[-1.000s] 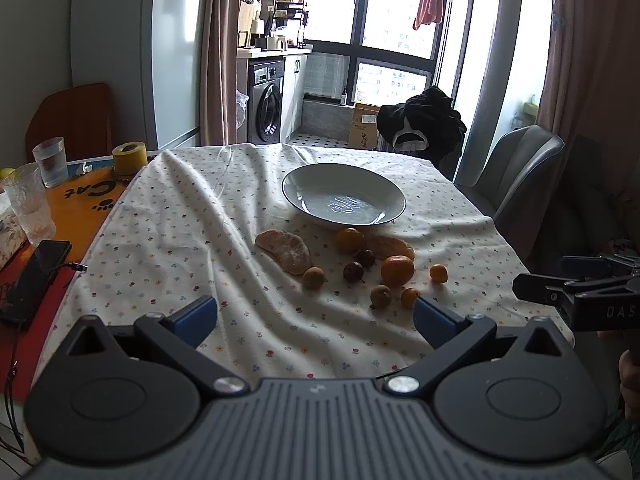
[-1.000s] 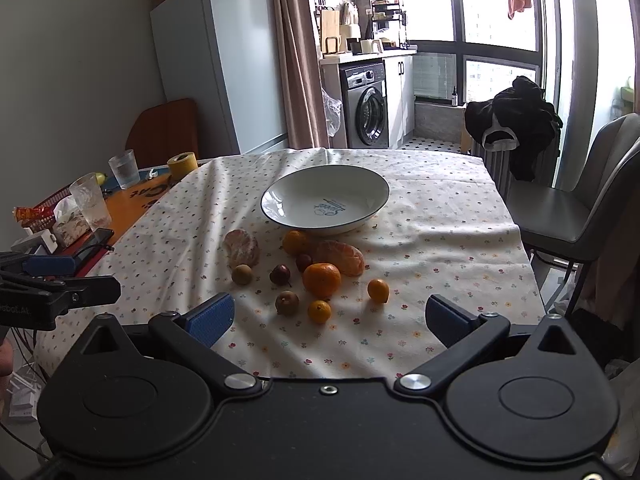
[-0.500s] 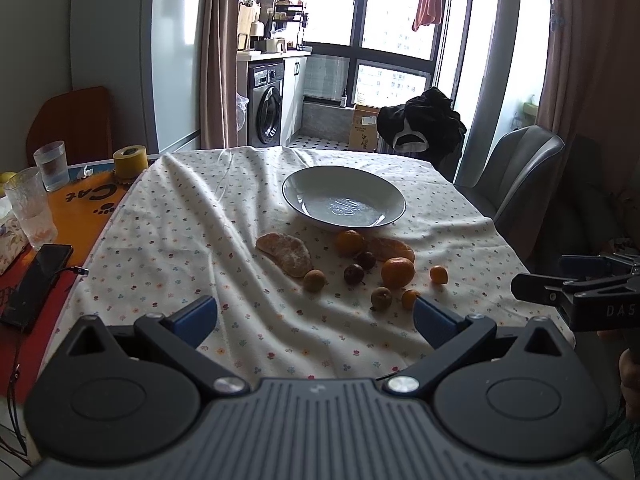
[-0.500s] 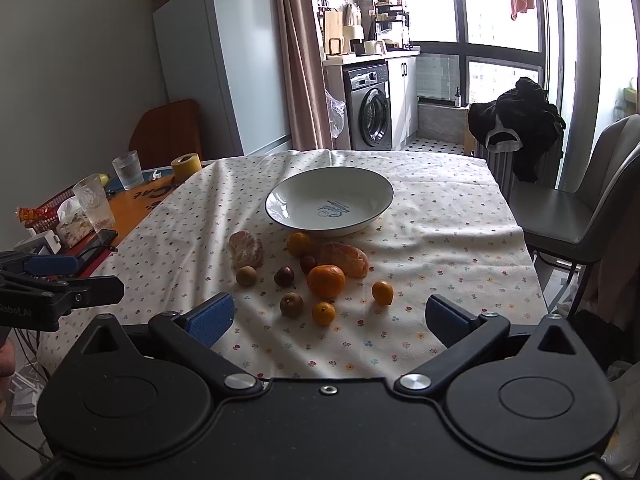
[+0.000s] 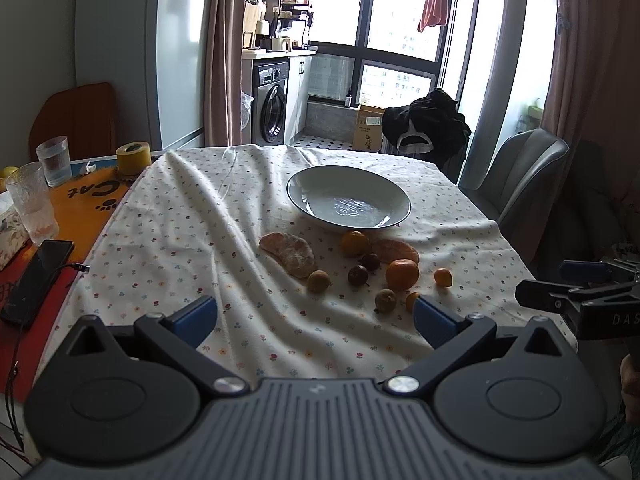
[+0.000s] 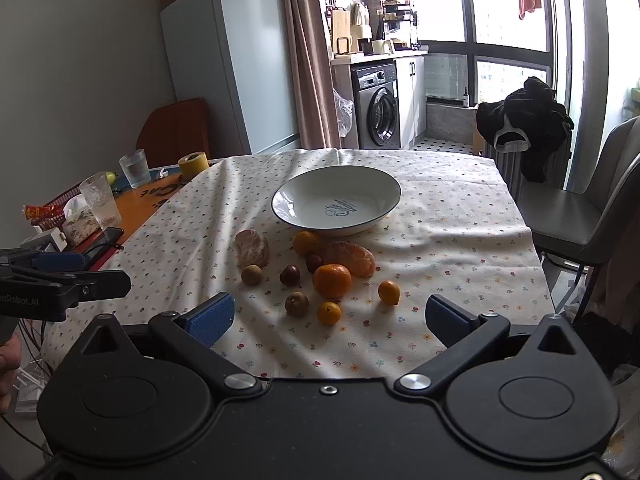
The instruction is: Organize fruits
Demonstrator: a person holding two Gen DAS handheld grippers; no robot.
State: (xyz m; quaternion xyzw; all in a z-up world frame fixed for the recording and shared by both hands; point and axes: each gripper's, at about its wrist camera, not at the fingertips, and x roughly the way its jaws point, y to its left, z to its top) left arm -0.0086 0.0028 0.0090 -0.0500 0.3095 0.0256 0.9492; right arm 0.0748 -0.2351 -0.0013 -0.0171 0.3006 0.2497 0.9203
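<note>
An empty white bowl with a dark rim sits mid-table on the flowered cloth. In front of it lie several fruits: a whole mandarin, two peeled citrus pieces, small kumquats, brown longans and dark small fruits. My left gripper hangs open over the near table edge, left of the fruit. My right gripper is open too, just short of the fruit cluster, holding nothing.
At the table's left side stand two glasses, a yellow tape roll, a phone with a cable and a tissue pack. A grey chair stands at the right. A fridge and a washing machine are behind.
Both grippers have edged slightly forward toward the table; the fruit and bowl sit a little nearer in the right wrist view. Nothing was picked up or moved.
</note>
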